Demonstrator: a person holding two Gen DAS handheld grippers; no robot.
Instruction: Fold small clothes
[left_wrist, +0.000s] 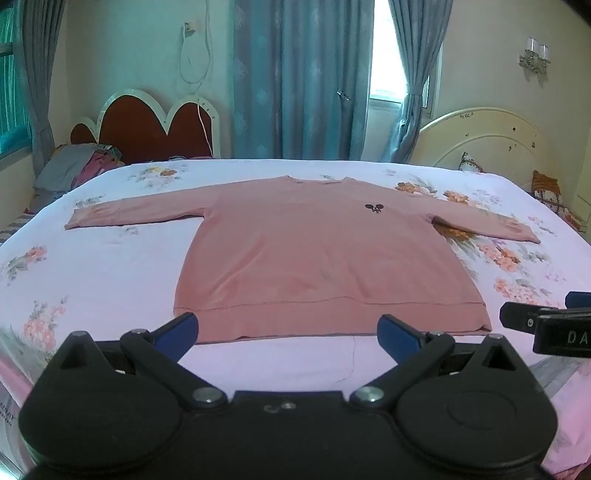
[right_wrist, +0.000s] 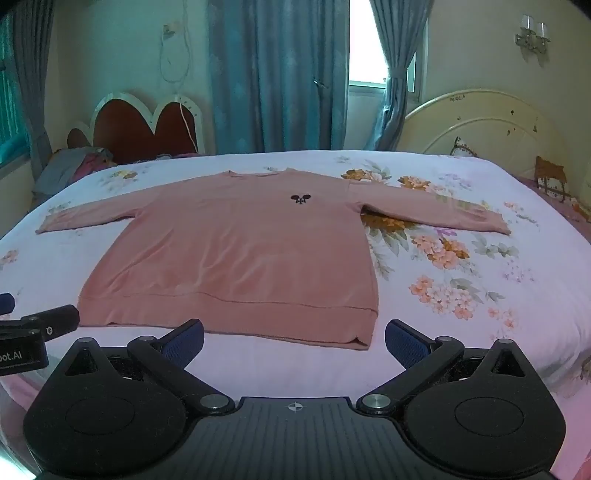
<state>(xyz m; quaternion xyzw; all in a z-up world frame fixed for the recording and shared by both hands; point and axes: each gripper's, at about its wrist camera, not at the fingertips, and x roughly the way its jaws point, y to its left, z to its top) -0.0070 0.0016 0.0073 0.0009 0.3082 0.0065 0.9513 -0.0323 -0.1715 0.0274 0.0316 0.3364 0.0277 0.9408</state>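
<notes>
A pink long-sleeved sweatshirt lies flat and face up on the bed, sleeves spread to both sides, hem nearest me, a small black emblem on its chest. My left gripper hovers just short of the hem, open wide, nothing between its blue-padded fingers. My right gripper hangs in front of the hem's right corner, also open and empty. Each gripper shows at the edge of the other's view.
The bed sheet is pale lilac with flower prints. A pile of clothes lies at the far left by a red heart-shaped headboard. A cream headboard and patterned pillows stand at the right. Blue curtains hang behind.
</notes>
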